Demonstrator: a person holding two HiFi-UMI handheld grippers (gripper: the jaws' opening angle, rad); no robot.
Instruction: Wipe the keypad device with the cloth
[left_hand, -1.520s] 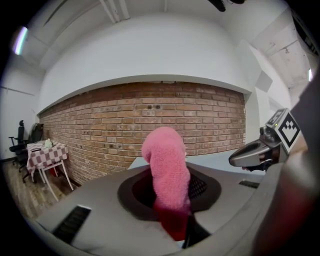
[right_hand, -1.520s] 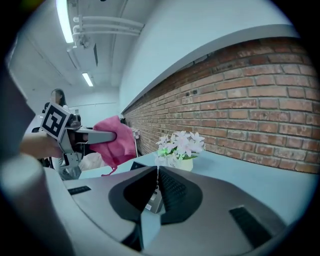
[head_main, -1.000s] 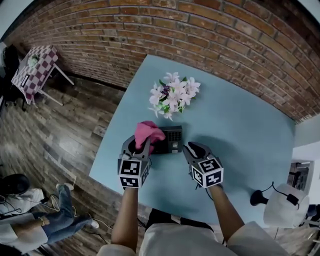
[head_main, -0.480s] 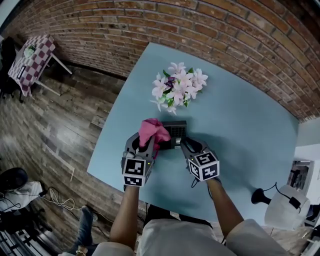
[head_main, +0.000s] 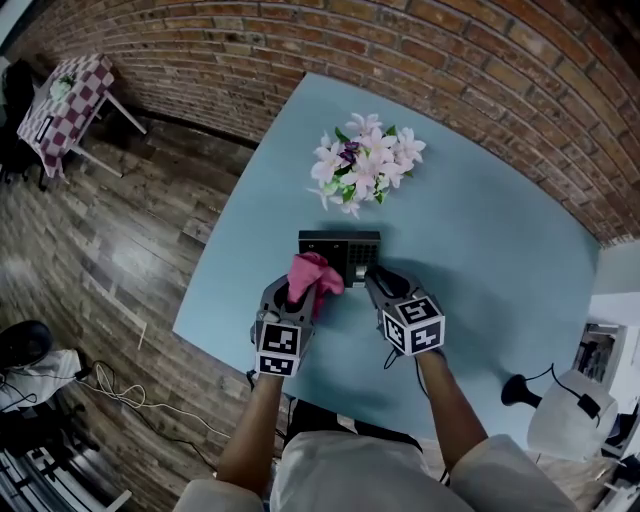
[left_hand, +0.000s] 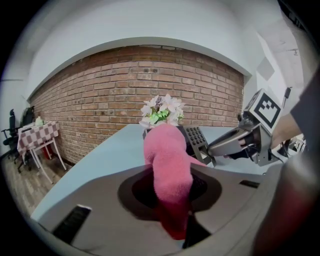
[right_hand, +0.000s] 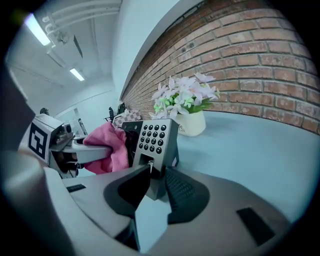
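Note:
The dark keypad device (head_main: 340, 252) lies on the light blue table (head_main: 480, 250), its buttons (right_hand: 154, 136) facing up. My right gripper (head_main: 374, 276) is shut on its near right end; in the right gripper view the jaws (right_hand: 152, 172) clamp the device's lower edge. Bunched between the jaws of my left gripper (head_main: 302, 292) is a pink cloth (head_main: 314, 276). The cloth (left_hand: 167, 167) rises in front of the device (left_hand: 196, 141) and touches its left near side. The right gripper (left_hand: 239, 142) shows on the right of the left gripper view.
A white pot of pink and white flowers (head_main: 365, 160) stands just beyond the device. A brick wall runs behind the table. A small checked table (head_main: 60, 100) stands on the wooden floor at far left. A white object (head_main: 570, 410) and a black cabled item (head_main: 515, 390) are at lower right.
My right gripper has closed in from the right and taken hold of the device. The cloth has slid from the device's far left part down to its near left side.

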